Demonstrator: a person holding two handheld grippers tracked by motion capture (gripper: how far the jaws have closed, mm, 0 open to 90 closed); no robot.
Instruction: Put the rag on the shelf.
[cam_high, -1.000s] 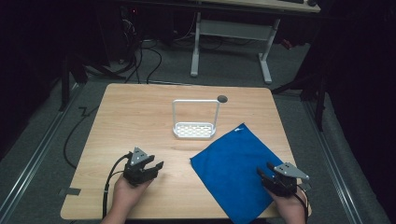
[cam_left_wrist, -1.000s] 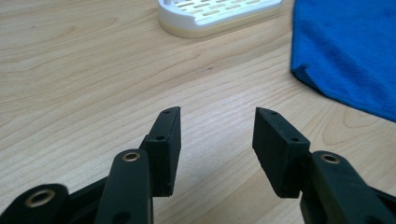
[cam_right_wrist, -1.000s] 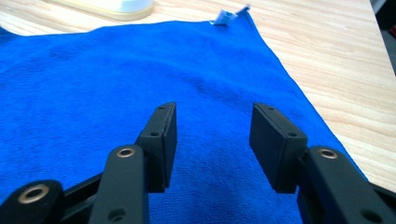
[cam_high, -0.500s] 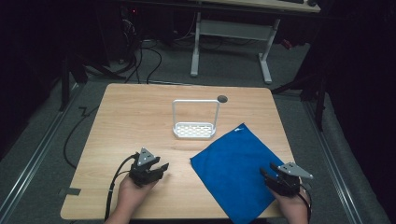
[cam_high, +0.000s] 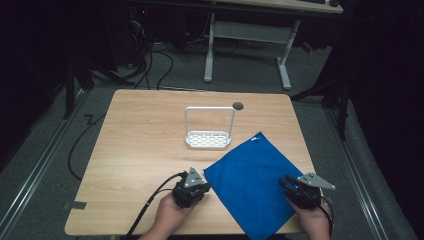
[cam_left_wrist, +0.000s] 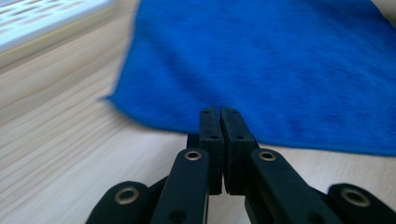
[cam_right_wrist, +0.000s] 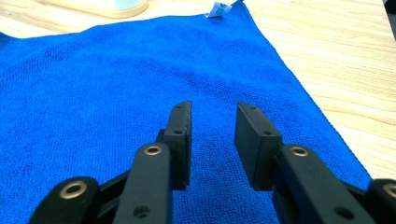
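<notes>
Lying flat on the wooden table (cam_high: 135, 145): blue square microfibre cloth (cam_high: 250, 185), near corner cut off. Closing empty beside its left corner: left gripper (cam_left_wrist: 219, 112). Hovering over its right side, narrowing, half-open: right gripper (cam_right_wrist: 212, 122).

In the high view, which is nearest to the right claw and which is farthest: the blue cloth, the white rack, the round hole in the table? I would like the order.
1. Blue cloth: directly under the right claw, at the table's near right.
2. White rack: mid-table, beyond the cloth and to the left.
3. Round hole: near the far edge, behind the rack.
</notes>
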